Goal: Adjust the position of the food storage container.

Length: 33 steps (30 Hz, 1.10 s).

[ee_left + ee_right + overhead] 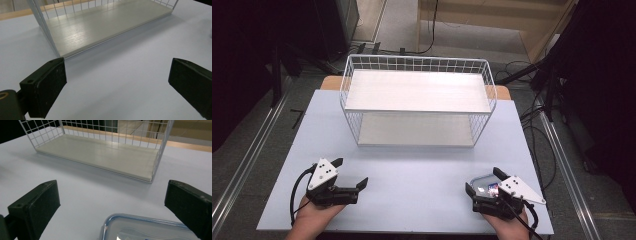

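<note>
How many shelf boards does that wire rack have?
2. The upper board sits at the top of the wire rack; the lower board lies at its base on the table.

Your left hand comes in from the bottom edge at the near left, gripping the left gripper from behind; its jaws stand wide apart with nothing between them, pointing forward and a little to your right, and its grey plate faces up; your right hand enters at the near right, holding the right gripper; its jaws are spread just as wide, angled forward and slightly to your left; both grippers sit low and level, well apart from each other; a cable loops from each back toward your wrists.
</note>
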Tool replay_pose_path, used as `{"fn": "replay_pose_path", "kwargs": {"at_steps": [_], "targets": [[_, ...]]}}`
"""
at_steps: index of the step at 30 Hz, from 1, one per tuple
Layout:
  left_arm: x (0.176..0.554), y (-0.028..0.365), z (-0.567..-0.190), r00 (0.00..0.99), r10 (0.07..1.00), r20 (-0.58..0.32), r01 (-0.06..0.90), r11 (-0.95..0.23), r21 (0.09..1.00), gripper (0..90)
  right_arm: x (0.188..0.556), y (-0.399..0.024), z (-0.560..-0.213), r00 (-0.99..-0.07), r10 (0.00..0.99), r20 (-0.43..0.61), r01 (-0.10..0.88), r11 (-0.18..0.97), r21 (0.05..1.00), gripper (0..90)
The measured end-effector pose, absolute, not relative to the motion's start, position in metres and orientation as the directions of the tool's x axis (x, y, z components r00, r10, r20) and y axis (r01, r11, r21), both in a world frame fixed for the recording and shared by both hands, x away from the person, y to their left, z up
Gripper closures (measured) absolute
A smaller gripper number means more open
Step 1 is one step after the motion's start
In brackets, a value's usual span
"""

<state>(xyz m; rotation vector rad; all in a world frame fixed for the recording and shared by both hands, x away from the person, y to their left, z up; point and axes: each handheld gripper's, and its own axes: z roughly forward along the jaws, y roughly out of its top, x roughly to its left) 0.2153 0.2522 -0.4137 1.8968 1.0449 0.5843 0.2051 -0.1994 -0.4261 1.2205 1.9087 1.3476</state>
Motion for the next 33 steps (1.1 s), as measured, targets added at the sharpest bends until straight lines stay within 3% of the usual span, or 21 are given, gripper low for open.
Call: {"fn": "replay_pose_path", "kwargs": {"at_steps": [17, 21, 22, 23, 25, 26, 27, 28, 30, 33], "targets": [[0.217, 0.252, -0.418, 0.525, 0.851, -0.017, 0.452, -0.262, 0.852, 3.9, 0.203, -0.211, -0.429, -0.471, 0.877, 0.095, 0.401, 0.117, 0.909, 2.5], [0.219, 0.249, -0.419, 0.527, 0.85, -0.008, 0.449, -0.27, 0.852, 4.4, 0.201, -0.222, -0.43, -0.445, 0.889, 0.107, 0.421, 0.103, 0.901, 24.6], [0.219, 0.249, -0.419, 0.527, 0.85, -0.008, 0.449, -0.27, 0.852, 6.0, 0.201, -0.222, -0.43, -0.445, 0.889, 0.107, 0.421, 0.103, 0.901, 24.6], [0.22, 0.248, -0.419, 0.532, 0.846, -0.013, 0.443, -0.265, 0.856, 7.4, 0.199, -0.231, -0.431, -0.429, 0.896, 0.115, 0.424, 0.088, 0.901, 43.5], [0.221, 0.247, -0.419, 0.536, 0.844, -0.015, 0.444, -0.266, 0.856, 7.3, 0.198, -0.241, -0.431, -0.404, 0.908, 0.113, 0.426, 0.077, 0.902, 55.7], [0.222, 0.245, -0.419, 0.538, 0.843, -0.014, 0.442, -0.268, 0.856, 7.3, 0.198, -0.241, -0.431, -0.404, 0.908, 0.113, 0.426, 0.077, 0.902, 55.7], [0.223, 0.244, -0.42, 0.542, 0.841, -0.017, 0.442, -0.267, 0.856, 7.3, 0.197, -0.246, -0.431, -0.388, 0.914, 0.116, 0.432, 0.069, 0.899, 61.9], [0.224, 0.243, -0.42, 0.545, 0.838, -0.015, 0.443, -0.273, 0.854, 7.3, 0.195, -0.257, -0.434, -0.344, 0.934, 0.1, 0.446, 0.069, 0.892, 73.5], [0.226, 0.241, -0.421, 0.545, 0.838, -0.013, 0.444, -0.276, 0.852, 7.3, 0.193, -0.265, -0.438, -0.305, 0.949, 0.077, 0.456, 0.075, 0.887, 86.8], [0.228, 0.239, -0.422, 0.547, 0.836, -0.033, 0.454, -0.264, 0.851, 7.3, 0.19, -0.279, -0.444, -0.247, 0.968, 0.041, 0.482, 0.087, 0.872, 90.0]]}}
